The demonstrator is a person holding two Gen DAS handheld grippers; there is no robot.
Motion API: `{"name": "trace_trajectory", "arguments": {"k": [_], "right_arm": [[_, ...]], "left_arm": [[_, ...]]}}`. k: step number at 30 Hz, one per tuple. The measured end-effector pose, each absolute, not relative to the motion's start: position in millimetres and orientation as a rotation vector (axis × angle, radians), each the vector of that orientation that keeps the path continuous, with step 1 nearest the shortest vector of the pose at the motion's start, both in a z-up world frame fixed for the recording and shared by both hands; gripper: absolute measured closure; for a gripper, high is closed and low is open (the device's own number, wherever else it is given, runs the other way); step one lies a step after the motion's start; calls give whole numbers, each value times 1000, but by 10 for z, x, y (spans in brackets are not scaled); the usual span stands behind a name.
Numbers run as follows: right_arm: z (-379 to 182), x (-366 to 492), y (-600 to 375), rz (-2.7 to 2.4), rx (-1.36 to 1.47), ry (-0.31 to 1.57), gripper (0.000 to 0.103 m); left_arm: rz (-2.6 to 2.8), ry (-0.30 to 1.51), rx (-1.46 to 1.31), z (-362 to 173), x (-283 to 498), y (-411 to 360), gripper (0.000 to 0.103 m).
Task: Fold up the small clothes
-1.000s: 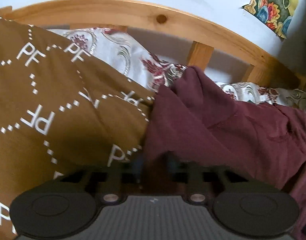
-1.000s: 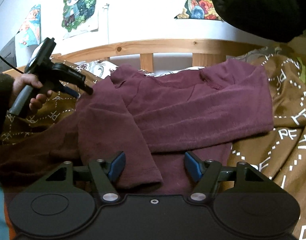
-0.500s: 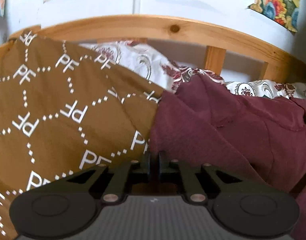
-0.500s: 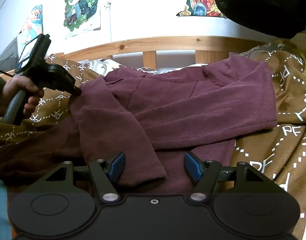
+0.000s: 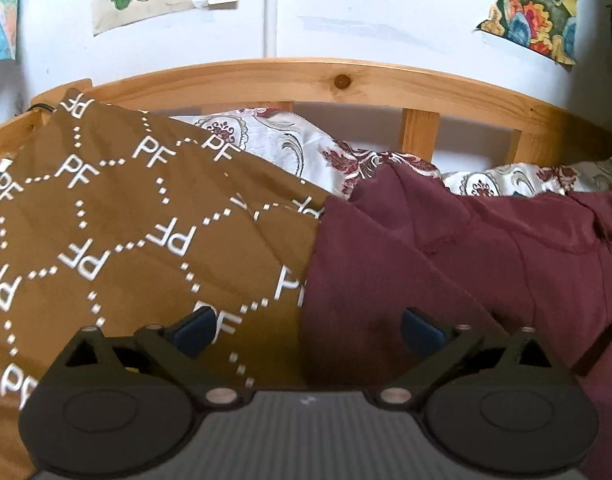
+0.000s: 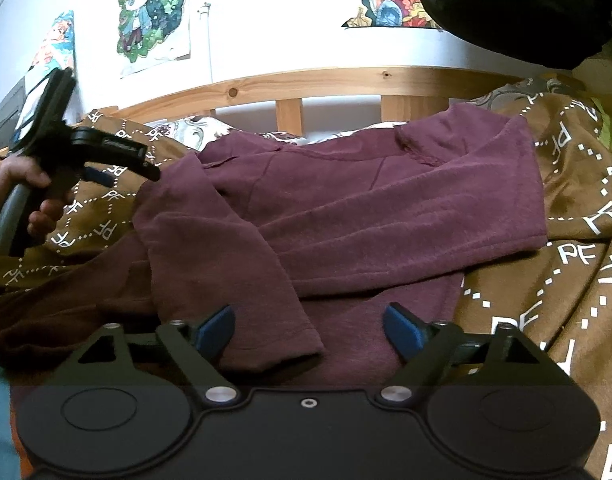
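Observation:
A maroon long-sleeved top [image 6: 366,208] lies on a brown blanket [image 6: 578,264], both sleeves folded across its body. My right gripper [image 6: 309,330] is open, low over the near sleeve cuff [image 6: 282,344], holding nothing. My left gripper [image 5: 306,326] is open and empty, straddling the top's left edge [image 5: 406,264] where it meets the blanket [image 5: 118,240]. The left gripper also shows in the right wrist view [image 6: 118,160], at the top's left shoulder.
A wooden bed rail [image 5: 306,80] with slats runs along the back, against a white wall with posters [image 6: 154,12]. A patterned white pillow [image 5: 278,148] lies behind the top. A dark garment [image 6: 506,4] hangs at upper right.
My left gripper was shut on the top's left edge half a second ago; it has opened and let go. The right gripper has stayed open and almost still.

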State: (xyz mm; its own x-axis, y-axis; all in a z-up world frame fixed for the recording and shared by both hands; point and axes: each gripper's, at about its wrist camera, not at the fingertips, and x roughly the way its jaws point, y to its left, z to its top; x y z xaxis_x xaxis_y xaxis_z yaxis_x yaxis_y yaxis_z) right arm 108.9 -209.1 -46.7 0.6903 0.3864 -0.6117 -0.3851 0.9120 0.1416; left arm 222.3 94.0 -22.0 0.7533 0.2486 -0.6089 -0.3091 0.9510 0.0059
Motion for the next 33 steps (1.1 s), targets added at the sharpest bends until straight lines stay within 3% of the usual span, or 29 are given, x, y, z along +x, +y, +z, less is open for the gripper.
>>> {"name": "trace_trajectory", "arguments": {"k": [5,17,33], "right_arm": [[-405,1061,-2103,391,-22,663,2],[-12,806,-2110,275,-130,638,1],[95,-28,-1958,459,-327,904,1]], "left_arm": [[310,684,-76,-228,1894,952,1],[137,679,-5,-142,830,809,1],[-176,707,86,-271,182,658,1]]}}
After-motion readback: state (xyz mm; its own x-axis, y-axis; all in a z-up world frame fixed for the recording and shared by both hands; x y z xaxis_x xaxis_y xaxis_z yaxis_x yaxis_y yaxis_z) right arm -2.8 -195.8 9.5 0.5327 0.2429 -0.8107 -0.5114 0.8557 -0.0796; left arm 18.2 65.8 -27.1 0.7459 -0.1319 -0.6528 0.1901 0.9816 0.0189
